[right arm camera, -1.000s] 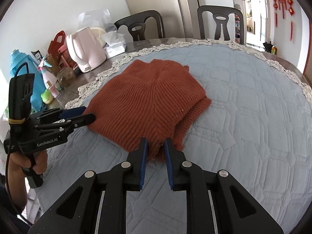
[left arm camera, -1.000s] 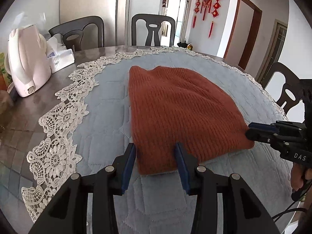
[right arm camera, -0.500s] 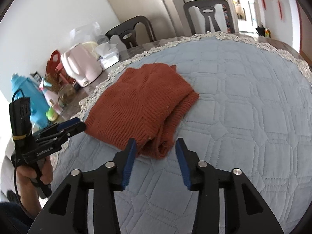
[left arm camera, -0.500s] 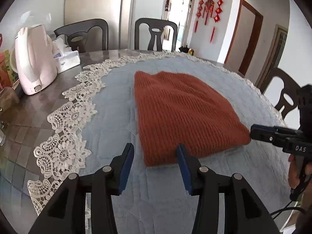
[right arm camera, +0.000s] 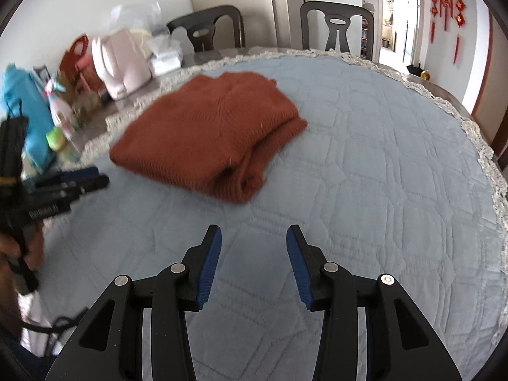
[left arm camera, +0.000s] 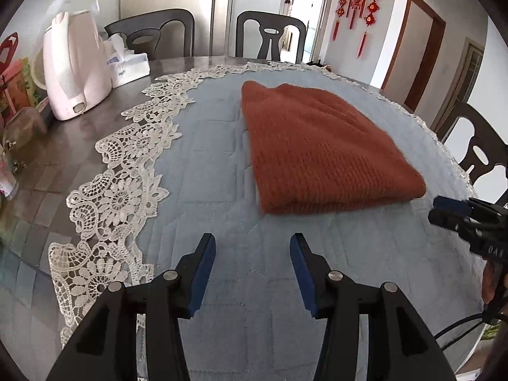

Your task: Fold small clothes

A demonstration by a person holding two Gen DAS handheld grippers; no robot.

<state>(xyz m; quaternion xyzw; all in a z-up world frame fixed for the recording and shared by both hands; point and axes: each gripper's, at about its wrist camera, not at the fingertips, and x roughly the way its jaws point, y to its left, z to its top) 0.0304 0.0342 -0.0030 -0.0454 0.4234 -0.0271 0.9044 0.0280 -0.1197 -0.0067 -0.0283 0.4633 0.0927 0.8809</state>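
Note:
A rust-red knitted sweater (left arm camera: 317, 149) lies folded into a compact rectangle on the blue quilted table cover (left arm camera: 206, 165); it also shows in the right wrist view (right arm camera: 209, 136). My left gripper (left arm camera: 252, 254) is open and empty, hovering over the cover short of the sweater's near edge. My right gripper (right arm camera: 253, 247) is open and empty, also back from the sweater. Each gripper shows in the other's view, the right one (left arm camera: 451, 216) at the sweater's right side and the left one (right arm camera: 79, 181) at its left side.
A pink kettle (left arm camera: 73, 73) and a tissue box (left arm camera: 128, 66) stand on the bare table at the left, beyond the lace trim (left arm camera: 120, 171). Bottles and a blue container (right arm camera: 25, 114) crowd that side. Dark chairs (left arm camera: 270, 35) ring the table.
Both grippers have let go of the sweater's near edge and opened. Both have pulled back toward me, leaving the sweater folded on the cover.

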